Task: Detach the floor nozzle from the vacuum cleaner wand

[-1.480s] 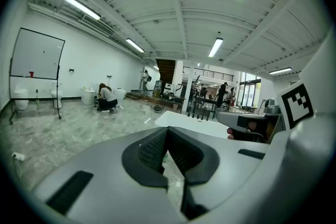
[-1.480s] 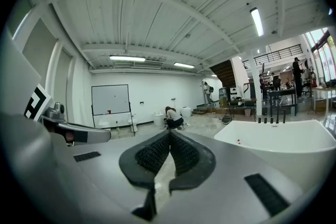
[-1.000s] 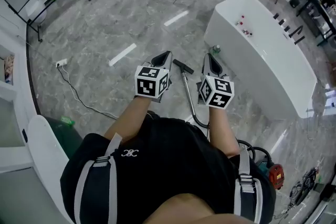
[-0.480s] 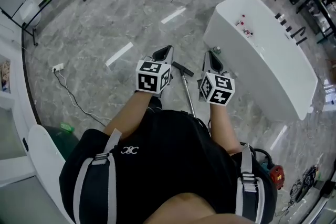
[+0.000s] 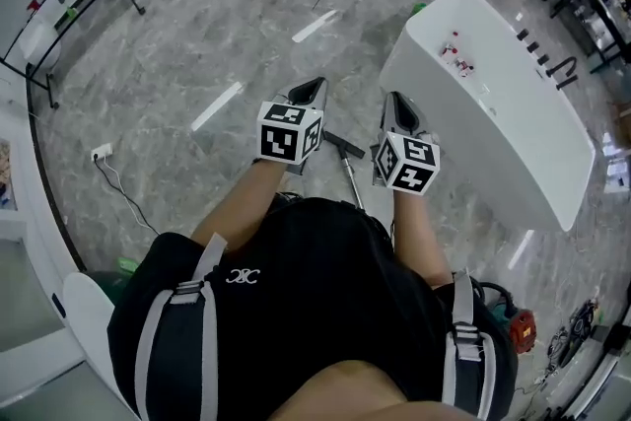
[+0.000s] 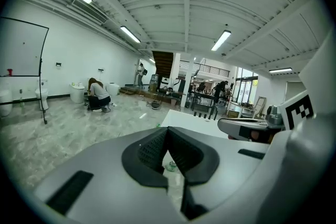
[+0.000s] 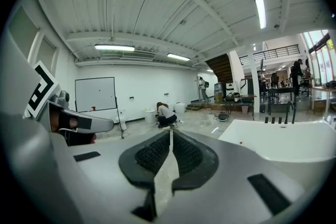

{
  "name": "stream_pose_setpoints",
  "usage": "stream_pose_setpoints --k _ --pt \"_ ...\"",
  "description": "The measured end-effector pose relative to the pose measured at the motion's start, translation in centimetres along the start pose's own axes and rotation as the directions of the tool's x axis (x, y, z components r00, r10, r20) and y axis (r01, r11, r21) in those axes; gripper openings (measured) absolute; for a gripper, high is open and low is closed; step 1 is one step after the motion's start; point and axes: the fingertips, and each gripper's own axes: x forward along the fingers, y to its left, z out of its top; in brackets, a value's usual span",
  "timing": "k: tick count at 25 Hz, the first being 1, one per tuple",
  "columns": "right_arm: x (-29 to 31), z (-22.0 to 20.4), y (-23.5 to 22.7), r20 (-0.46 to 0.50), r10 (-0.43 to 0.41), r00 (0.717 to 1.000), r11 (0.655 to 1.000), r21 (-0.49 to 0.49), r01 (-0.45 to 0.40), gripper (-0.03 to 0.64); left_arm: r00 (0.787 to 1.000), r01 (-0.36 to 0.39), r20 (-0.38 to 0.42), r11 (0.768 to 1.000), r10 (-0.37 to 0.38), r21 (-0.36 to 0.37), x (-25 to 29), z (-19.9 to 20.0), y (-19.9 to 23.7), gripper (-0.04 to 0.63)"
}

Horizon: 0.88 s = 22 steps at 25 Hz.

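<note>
The vacuum's black floor nozzle (image 5: 341, 143) lies on the marble floor between my two hands, and its silver wand (image 5: 351, 180) runs back toward my body. My left gripper (image 5: 315, 86) is held out in front, left of the nozzle and well above the floor, jaws shut and empty (image 6: 167, 131). On the nozzle's right my right gripper (image 5: 394, 100) is equally high, also shut on nothing (image 7: 171, 134). Neither touches the vacuum. Both gripper views look out across the hall and show neither nozzle nor wand.
A long white tub-like counter (image 5: 513, 113) stands close on the right. The vacuum body (image 5: 498, 306) and hose sit behind me at the lower right. A power strip with its cable (image 5: 102, 153) lies at the left. A person crouches far off (image 6: 98, 94).
I have walked forward with both shut grippers held out. The nozzle has slid from ahead of the marker cubes to between them. The white counter is nearer.
</note>
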Motion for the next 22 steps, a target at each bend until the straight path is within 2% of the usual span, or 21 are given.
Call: stream_pose_setpoints --k 4,10,15,19,22 --pt "4.5 0.1 0.2 -0.009 -0.027 1.0 0.999 0.021 0.027 0.011 0.999 0.04 0.004 0.999 -0.04 0.014 2.9 2.1 3.2 0.006" --pt "8.6 0.4 -0.2 -0.004 -0.095 0.995 0.995 0.021 0.095 0.011 0.993 0.105 -0.057 0.994 -0.103 0.04 7.2 2.7 6.0 0.006" --pt "9.4 -3.3 -2.6 -0.109 -0.155 0.982 0.987 0.033 0.159 0.017 0.979 0.136 -0.154 0.991 -0.134 0.005 11.5 0.1 6.9 0.006" --pt "10.1 -7.4 -4.8 -0.22 -0.155 0.963 0.984 0.05 0.169 0.066 0.97 0.136 -0.21 0.989 -0.122 0.054 14.1 -2.5 6.3 0.006" --pt "10.8 -10.7 -6.2 -0.288 -0.148 0.946 0.986 0.033 0.164 0.092 0.957 0.143 -0.256 0.99 -0.136 0.011 15.8 -5.1 5.8 0.006"
